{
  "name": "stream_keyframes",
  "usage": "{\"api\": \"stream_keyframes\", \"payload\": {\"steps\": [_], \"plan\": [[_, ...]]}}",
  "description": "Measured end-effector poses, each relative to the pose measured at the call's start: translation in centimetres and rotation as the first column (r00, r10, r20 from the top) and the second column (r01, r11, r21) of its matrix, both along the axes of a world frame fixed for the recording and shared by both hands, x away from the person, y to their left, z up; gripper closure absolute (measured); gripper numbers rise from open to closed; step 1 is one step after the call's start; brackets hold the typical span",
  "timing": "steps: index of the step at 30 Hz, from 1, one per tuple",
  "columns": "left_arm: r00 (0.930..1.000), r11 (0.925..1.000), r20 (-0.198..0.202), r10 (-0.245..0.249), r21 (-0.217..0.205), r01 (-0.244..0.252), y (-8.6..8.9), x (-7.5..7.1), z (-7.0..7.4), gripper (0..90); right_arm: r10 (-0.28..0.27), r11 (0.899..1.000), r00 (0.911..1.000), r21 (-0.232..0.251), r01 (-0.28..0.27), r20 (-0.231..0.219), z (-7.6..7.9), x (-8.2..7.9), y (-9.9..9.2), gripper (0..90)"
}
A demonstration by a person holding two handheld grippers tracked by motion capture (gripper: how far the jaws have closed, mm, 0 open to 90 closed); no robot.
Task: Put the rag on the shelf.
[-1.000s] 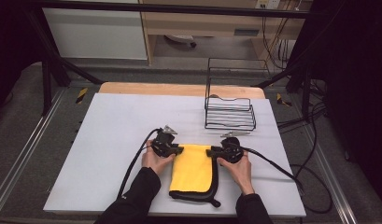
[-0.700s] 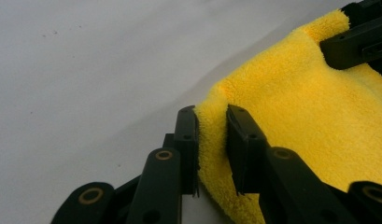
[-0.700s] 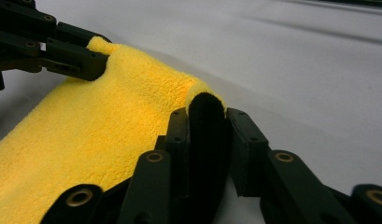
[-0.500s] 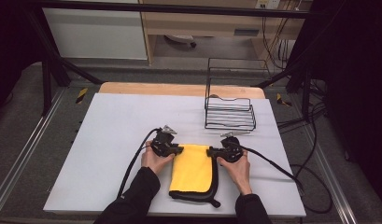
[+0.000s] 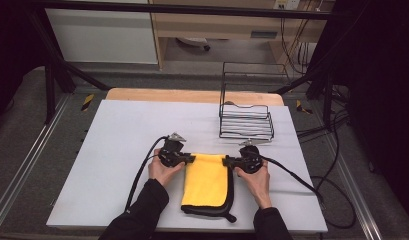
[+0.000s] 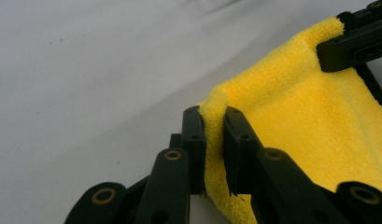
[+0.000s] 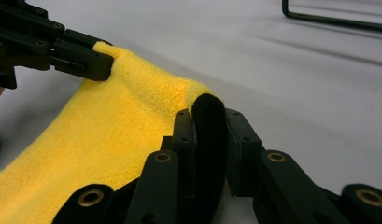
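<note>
A folded yellow cloth (image 5: 207,182) with a black border lies on the white table (image 5: 122,130), near its front edge. My left gripper (image 5: 192,159) is shut on the cloth's far left corner; its jaws have just been closing, and yellow pile (image 6: 310,121) is pinched between them at the left gripper (image 6: 213,114). My right gripper (image 5: 226,161) is shut on the far right corner, its jaws also just closed on it. The right gripper (image 7: 208,109) clamps the black edge, with the yellow cloth (image 7: 114,135) stretching left. Both pinched corners stand slightly lifted.
A black wire basket (image 5: 246,120) stands behind the right gripper, at the table's back right. Black cables (image 5: 292,175) trail from both grippers across the table. The table's wooden back edge (image 5: 192,95) lies beyond.
</note>
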State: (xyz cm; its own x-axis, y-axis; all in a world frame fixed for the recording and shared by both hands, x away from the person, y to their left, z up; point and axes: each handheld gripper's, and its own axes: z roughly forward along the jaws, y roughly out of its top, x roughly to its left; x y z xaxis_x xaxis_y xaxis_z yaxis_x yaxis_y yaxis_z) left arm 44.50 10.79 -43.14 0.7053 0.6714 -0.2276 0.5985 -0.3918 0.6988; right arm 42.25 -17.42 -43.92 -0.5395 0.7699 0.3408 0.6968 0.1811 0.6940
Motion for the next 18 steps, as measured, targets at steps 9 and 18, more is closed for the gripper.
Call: {"api": "stream_keyframes", "payload": {"steps": [9,18], "plan": [[0.9986,0.9988,0.050,-0.019,-0.043,0.021,0.7,-1.2,1.9,80.2,0.013,1.000,0.9982,0.027,-0.015,0.058,1.6,-0.9,-0.2,76.5],[0.9974,0.9966,0.071,-0.015,-0.080,0.021,1.4,-2.1,3.5,80.4,0.028,0.999,0.9928,0.039,-0.032,0.117,3.1,-1.8,0.0,76.5]]}}
